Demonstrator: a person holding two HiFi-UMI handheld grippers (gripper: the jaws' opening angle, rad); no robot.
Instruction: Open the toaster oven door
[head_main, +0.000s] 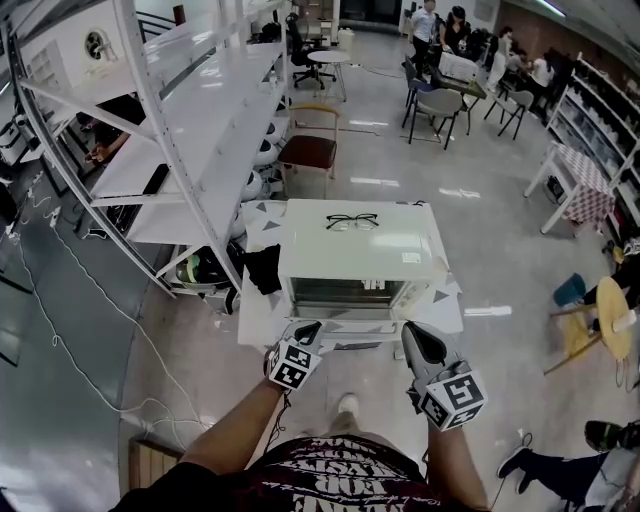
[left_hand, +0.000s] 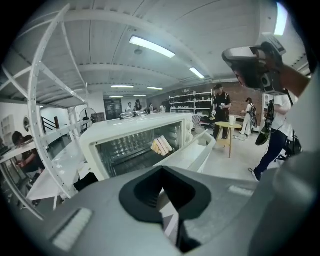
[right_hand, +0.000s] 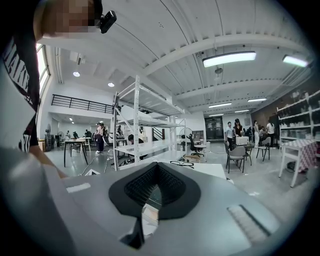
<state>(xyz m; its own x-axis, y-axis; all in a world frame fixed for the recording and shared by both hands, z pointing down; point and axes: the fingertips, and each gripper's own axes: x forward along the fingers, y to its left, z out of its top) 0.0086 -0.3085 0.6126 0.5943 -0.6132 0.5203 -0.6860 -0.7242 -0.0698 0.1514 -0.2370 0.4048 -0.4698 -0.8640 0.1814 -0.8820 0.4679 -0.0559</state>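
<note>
White oven (head_main: 360, 255) on a small table (head_main: 262, 230), glasses (head_main: 352, 221) lying on its top. Door (left_hand: 192, 152) swung down and open toward the person, pale sticks (left_hand: 161, 146) visible on the rack inside. Left gripper (head_main: 308, 330) near the door's left end, jaws closed together with nothing between. Right gripper (head_main: 412, 332) near the right end, jaws likewise together and empty. White shelving (head_main: 200, 130) to the left.
</note>
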